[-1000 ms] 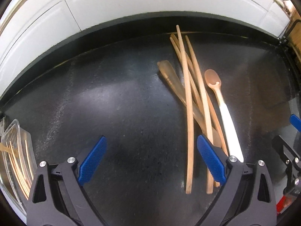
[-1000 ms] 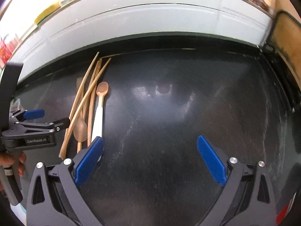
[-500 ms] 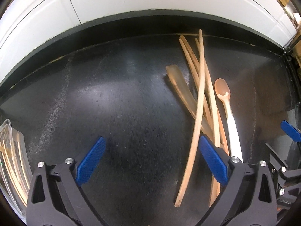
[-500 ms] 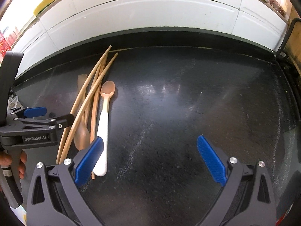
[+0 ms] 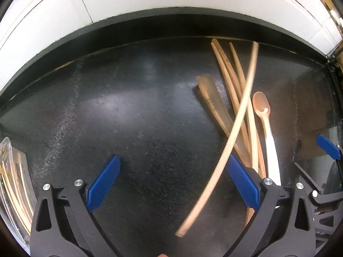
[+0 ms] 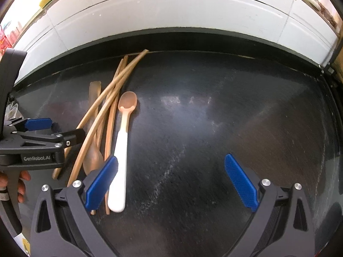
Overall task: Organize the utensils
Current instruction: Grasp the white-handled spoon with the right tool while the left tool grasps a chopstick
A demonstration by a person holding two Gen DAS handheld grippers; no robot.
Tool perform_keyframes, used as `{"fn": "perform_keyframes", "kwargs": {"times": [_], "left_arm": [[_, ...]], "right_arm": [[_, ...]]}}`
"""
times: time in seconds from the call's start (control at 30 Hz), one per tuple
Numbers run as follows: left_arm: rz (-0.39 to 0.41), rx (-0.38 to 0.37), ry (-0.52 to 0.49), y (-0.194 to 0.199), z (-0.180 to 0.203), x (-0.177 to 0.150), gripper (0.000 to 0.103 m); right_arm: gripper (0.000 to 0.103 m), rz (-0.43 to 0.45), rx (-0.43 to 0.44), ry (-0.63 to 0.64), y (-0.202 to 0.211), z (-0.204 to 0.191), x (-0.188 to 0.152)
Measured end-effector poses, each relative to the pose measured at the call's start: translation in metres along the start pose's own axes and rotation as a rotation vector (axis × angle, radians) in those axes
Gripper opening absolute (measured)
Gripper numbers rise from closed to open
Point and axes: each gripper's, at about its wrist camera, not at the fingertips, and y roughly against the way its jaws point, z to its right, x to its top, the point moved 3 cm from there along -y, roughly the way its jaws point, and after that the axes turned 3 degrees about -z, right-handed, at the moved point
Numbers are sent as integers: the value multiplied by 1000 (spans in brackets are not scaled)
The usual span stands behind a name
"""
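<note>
Beside chopsticks (image 6: 111, 98): spoon (image 6: 122, 141), left gripper (image 6: 53, 132) gaping, tray (image 5: 12, 184) far-left.

Chopsticks: I see several long pale wooden chopsticks (image 6: 111, 115) lying in a loose crossed pile on the black speckled bench (image 6: 214, 128), tips fanning toward the back edge.
Top stick: one pale wooden chopstick (image 5: 233, 124) lies slanted across the others.
Spoon: a pink-bowled spoon with a white handle (image 6: 122, 150) lies bowl-up just right of the pile, touching it.
Translucent spoon: an amber translucent spoon (image 5: 214, 107) lies under the sticks.
</note>
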Motion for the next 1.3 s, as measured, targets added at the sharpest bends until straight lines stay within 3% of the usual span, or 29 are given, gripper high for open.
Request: {"fn": "perform_keyframes", "kwargs": {"times": [0.5,0.63,0.87,0.93,1.0,1.07,1.1,1.17,1.23,1.3], "left_arm": [[16,58,-109,-3,15,15,97],[15,35,-133,-1,15,22,97],[68,28,-177,-1,20,26,95],[79,11,-178,0,23,25,92],[110,-3,-205,6,29,24,79],[140,-10,-228,11,36,21,53],[150,-10,-236,13,39,21,46],[165,-21,-257,14,47,20,26],[169,-26,-274,16,51,20,6],[148,-85,-231,16,49,23,6]], "right_arm": [[96,-18,15,45,-21,-18,15],[96,-18,-22,73,-29,-20,16],[97,-9,-14,88,-31,-16,15],[92,-2,-10,94,-30,-17,13],[82,11,0,109,-29,-20,12],[58,29,11,122,-24,-22,13],[50,38,16,131,-23,-24,14],[24,43,27,138,-21,-27,15],[18,38,38,122,-21,-26,17],[14,28,61,91,-21,-19,19]]}}
